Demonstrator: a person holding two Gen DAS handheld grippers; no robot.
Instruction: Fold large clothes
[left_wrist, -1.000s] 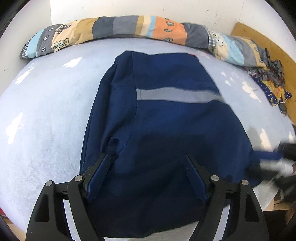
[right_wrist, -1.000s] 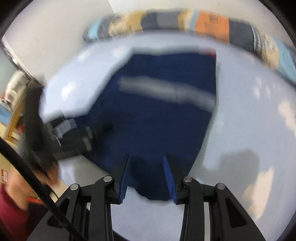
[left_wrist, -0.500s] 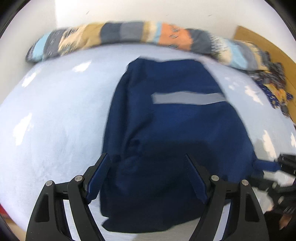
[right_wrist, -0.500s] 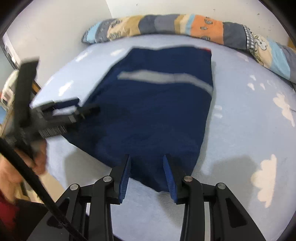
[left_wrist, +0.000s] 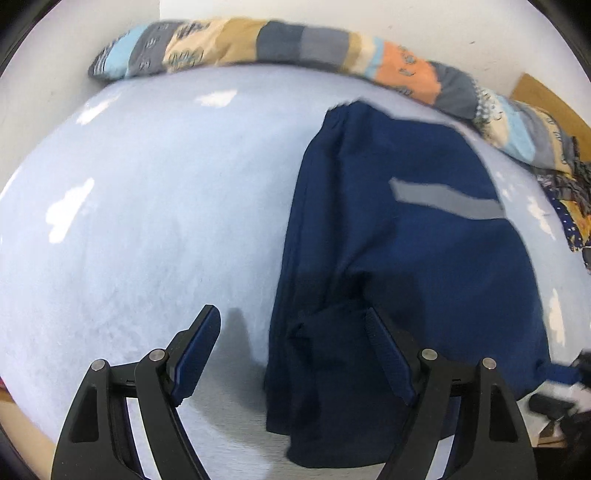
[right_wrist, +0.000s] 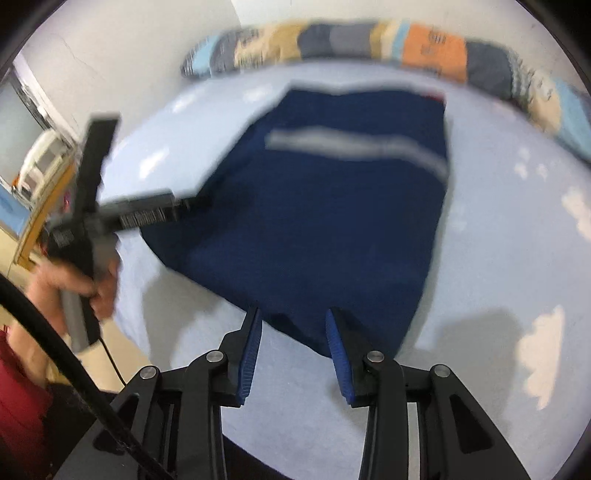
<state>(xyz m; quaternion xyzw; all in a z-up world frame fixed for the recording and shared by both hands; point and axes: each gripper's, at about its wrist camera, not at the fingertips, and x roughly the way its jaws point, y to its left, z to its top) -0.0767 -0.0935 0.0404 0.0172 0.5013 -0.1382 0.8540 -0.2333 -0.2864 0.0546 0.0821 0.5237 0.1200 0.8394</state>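
Two sets of tongs hover over a pale blue bed sheet (left_wrist: 155, 206) printed with white clouds, on which a large navy garment (left_wrist: 406, 258) lies spread flat. In the left wrist view the garment takes up the right half of the bed, its grey stripe (left_wrist: 447, 199) running across the far part and its near hem bunched in dark folds. The left tongs (left_wrist: 291, 347) stand wide open with nothing between the pads: the left pad is over bare sheet, and the right pad (left_wrist: 388, 354) is over the garment's near left corner; whether it touches the cloth cannot be told.

In the right wrist view the right tongs (right_wrist: 293, 345) are partly open above the garment's near edge (right_wrist: 314, 325), the cloth showing between the blue pads without being pinched. To the left in that view a person's hand (right_wrist: 92, 284) grips the handle of the other tool, and a red sleeve (right_wrist: 18, 398) shows at the near left edge.

Along the far side of the bed, against the white wall, lies a long patchwork bolster (left_wrist: 295, 48) in grey, tan, light blue and orange. A heap of patterned cloth (left_wrist: 569, 206) sits at the far right.
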